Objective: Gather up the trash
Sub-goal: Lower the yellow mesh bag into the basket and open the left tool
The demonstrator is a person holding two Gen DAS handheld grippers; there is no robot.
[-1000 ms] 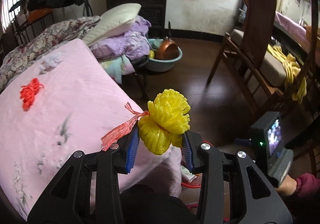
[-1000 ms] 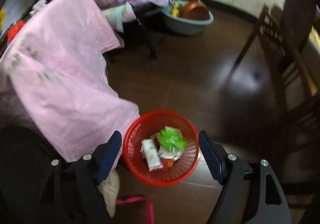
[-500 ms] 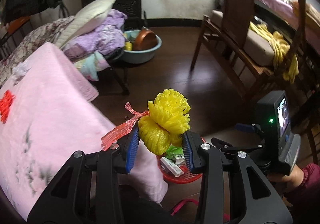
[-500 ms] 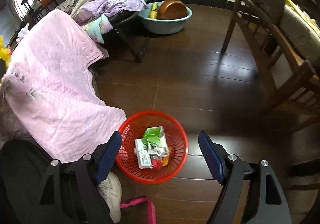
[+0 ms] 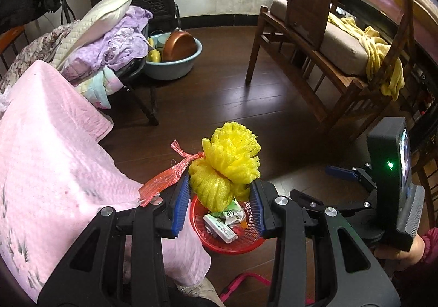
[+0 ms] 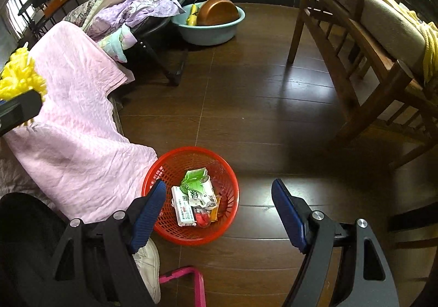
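1. The dark wooden floor [image 6: 262, 104] fills most of what both of your cameras see.
2. A pink blanket [image 5: 46, 148] drapes over the furniture on your left, and its lower corner hangs down just beside the basket.
3. A wooden bench [image 5: 323, 71] with a beige cushion stands on your right, well apart from the basket, with a yellow cloth [image 5: 380, 60] draped over its far end.
4. A blue basin [image 6: 210, 25] holding a copper pan [image 6: 217, 14] sits on the floor near the far wall.
5. The red basket [image 6: 227, 178] stands on the floor at the blanket's edge, with a green wrapper [image 6: 195, 184] and a white box [image 6: 183, 208] lying inside.
6. Your right gripper [image 6: 219, 205] hangs over the basket with its blue pads spread wide and nothing between them.
7. Your left gripper [image 5: 219, 197] is clamped on the yellow foam net [image 5: 227, 164], pinching its lower lobe between the blue pads.
8. That foam net is in the air, and in the left wrist view it sits directly in front of the basket's near rim.
9. A red mesh strip [image 5: 167, 175] is tied to the net and trails off to the left over your left finger.
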